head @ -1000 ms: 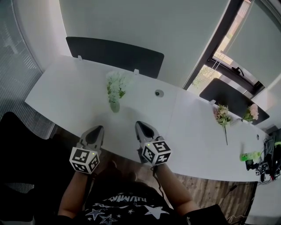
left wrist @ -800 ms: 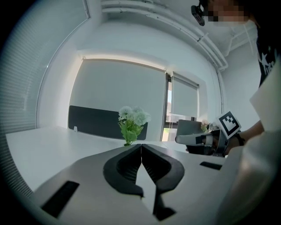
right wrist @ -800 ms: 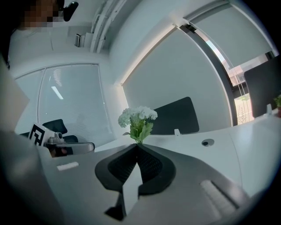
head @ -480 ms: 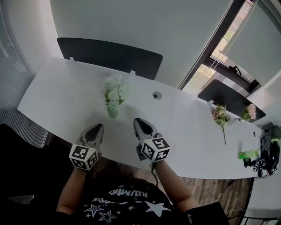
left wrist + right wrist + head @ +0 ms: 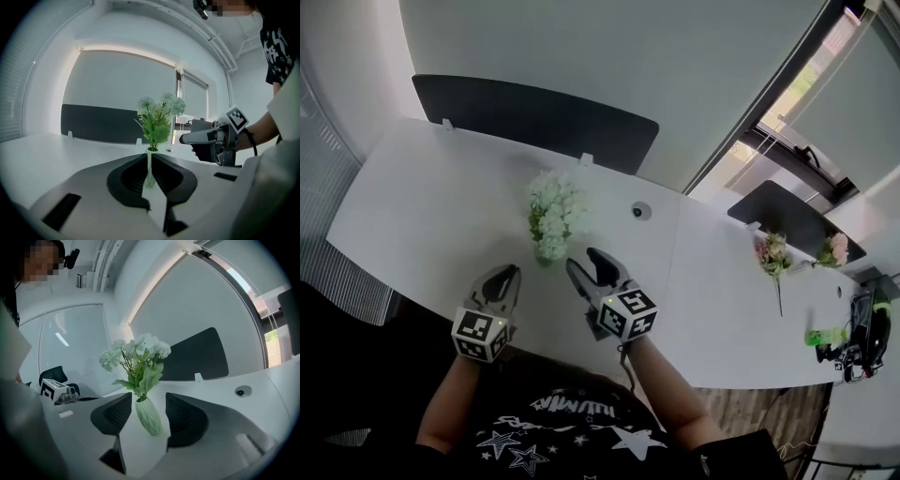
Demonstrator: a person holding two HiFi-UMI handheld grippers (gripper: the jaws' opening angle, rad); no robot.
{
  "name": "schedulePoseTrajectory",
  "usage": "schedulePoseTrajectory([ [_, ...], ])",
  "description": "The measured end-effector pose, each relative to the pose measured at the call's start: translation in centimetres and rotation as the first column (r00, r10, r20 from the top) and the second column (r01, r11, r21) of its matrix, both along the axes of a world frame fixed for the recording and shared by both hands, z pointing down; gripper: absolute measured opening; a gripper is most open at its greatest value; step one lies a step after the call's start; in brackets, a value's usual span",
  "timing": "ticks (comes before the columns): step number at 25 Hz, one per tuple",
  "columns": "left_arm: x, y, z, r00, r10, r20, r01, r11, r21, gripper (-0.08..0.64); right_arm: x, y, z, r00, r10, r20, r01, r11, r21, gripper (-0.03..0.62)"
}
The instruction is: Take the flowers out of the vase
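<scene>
Nearer tool is the right gripper [image 5: 583, 261]: its 2 jaws have just been opening, gripping nothing, with the pale green ribbed vase [image 5: 149, 417] upright on the white table [image 5: 422, 202] just ahead, in line with their gap, the white flowers with green leaves [image 5: 138, 348] rising vertically from it, while the left gripper [image 5: 503, 276] is clenched empty and further back.

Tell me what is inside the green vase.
White flowers with green leaves stand in the vase. Its wall hides the lower stems and whatever else is inside.
</scene>
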State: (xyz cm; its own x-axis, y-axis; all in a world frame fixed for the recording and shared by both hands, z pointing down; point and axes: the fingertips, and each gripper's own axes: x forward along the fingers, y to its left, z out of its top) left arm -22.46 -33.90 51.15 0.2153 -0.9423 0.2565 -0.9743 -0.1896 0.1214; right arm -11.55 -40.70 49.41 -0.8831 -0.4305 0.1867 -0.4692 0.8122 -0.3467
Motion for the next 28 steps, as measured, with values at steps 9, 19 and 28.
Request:
schedulePoseTrajectory([
  [9, 0.1, -2.2, 2.5, 0.997, 0.061, 0.039, -0.059, 0.997, -0.041, 0.139, -3.9, -1.0, 1.4, 0.996, -0.083, 0.029, 0.084, 0.996, -0.029, 0.266],
  [19, 0.1, -5.0, 4.9, 0.985, 0.134, 0.110, -0.132, 0.991, -0.025, 0.302, -7.1, -1.3, 3.4, 0.984, -0.175, -0.035, 0.175, 0.984, -0.017, 0.311],
  [28, 1.8, -7.3, 6.1, 0.962, 0.261, 0.076, -0.258, 0.965, -0.041, 0.308, -8.0, -2.2, 2.7, 0.981, -0.191, -0.038, 0.192, 0.980, 0.050, 0.308],
])
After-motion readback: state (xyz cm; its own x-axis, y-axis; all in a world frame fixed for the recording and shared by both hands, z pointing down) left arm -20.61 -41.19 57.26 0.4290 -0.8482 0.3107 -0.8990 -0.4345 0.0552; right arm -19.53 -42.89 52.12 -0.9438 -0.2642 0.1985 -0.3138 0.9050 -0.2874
